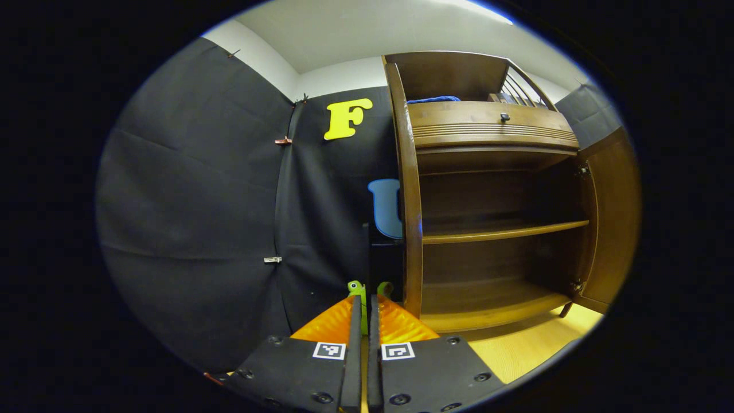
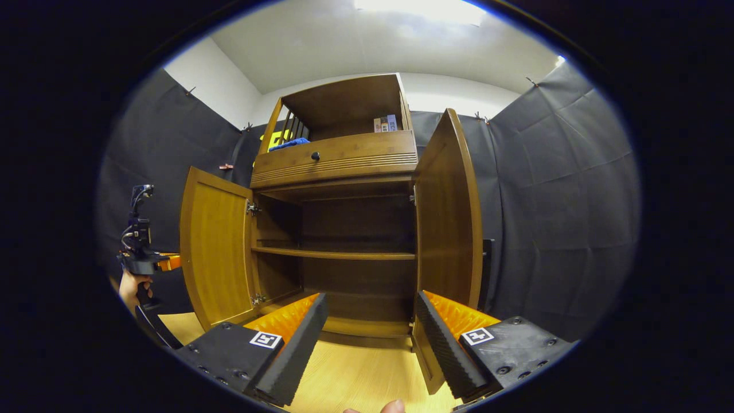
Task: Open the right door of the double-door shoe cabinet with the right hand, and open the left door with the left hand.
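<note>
Black cloth walls all round, yellow wood floor under us. The shoe cabinet stands at the back w/ both doors swung out: left door and right door, shelves bare inside. Our right gripper has its fingers spread wide, by the right door's bottom edge, holding nothing. Our left gripper is pinched closed next to the left door's edge; we can't tell if it grips sth. We think the job's about done, so pull both back slow & straight, w/o bumping the doors.
</note>
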The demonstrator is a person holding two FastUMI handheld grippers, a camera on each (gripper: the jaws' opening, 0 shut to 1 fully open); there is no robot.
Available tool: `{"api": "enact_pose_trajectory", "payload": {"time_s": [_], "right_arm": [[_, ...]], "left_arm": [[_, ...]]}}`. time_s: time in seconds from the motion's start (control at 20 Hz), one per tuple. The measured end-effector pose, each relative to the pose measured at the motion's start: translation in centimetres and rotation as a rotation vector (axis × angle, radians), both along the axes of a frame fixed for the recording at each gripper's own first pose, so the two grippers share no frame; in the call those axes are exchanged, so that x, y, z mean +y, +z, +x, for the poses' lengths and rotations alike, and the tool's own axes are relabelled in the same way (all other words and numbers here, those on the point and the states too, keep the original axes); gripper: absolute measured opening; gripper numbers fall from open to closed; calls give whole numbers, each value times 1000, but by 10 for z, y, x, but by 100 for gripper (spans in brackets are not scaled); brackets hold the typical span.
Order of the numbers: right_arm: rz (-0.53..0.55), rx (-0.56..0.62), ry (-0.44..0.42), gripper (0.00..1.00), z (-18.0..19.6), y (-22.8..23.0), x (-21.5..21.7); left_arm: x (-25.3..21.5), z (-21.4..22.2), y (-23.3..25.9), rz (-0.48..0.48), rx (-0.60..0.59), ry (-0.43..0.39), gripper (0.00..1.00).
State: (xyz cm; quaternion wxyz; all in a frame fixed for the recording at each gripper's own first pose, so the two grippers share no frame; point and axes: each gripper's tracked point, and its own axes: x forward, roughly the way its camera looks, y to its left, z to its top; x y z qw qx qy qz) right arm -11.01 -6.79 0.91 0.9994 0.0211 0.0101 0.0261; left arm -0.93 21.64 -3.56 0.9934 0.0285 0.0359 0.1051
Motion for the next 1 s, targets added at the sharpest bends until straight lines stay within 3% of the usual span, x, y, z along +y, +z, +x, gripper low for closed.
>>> {"api": "enact_pose_trajectory", "payload": {"time_s": [0.15, 0.3, 0.5, 0.65, 0.75, 1.0], "right_arm": [[-7, 3, 0, 97, 1, -1, 2], [-6, 0, 0, 100, 1, 0, 2], [-6, -1, 2, 100, 2, -1, 2], [-5, -1, 2, 98, 3, -1, 2], [-3, -5, 2, 98, 3, 1, 2], [-1, -19, -8, 98, 3, 4, -1]], "left_arm": [[-1, -6, 3, 23, -6, 15, 12], [6, -17, 11, 33, -34, 50, 24], [10, -39, 21, 28, -58, 107, 65], [-16, -46, 30, -15, -81, 36, 96], [-25, -54, 42, -14, -113, 17, 100], [-72, -60, 48, -1, -125, -58, 97]]}}
